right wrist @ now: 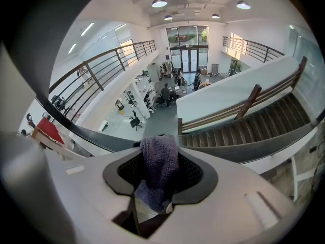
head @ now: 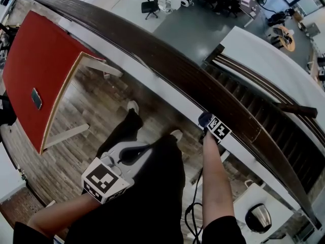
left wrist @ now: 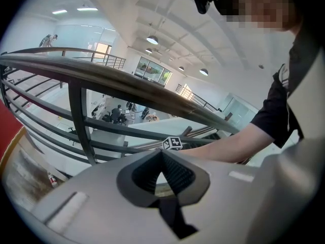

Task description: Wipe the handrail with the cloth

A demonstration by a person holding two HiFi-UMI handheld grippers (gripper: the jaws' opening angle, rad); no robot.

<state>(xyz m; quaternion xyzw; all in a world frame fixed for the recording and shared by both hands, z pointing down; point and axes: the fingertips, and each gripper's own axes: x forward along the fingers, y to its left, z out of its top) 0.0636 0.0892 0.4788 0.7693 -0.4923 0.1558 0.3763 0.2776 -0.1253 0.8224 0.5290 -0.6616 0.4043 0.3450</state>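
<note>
Handrail, dark wood, runs on my head view from the top left corner down to the lower right, with the open atrium beyond it. A staircase with its own dark rail drops away on the far side at the right, and an office chair stands on the floor below. On my side a red worktop with a pale wooden edge sits at the left. A small dark flat thing lies on it toward the end farther from the rail.

My operator's dark trousers fill the lower middle, and a black cable hangs by the right arm. The left gripper is held low and back from the rail, its jaw tips together on nothing. The right gripper is up at the rail's near edge, clamped on the purple-blue cloth. I cannot tell whether the cloth touches the wood.

A shiny metal pot stands at the lower right. Its inside is dark and I cannot make out any contents.
</note>
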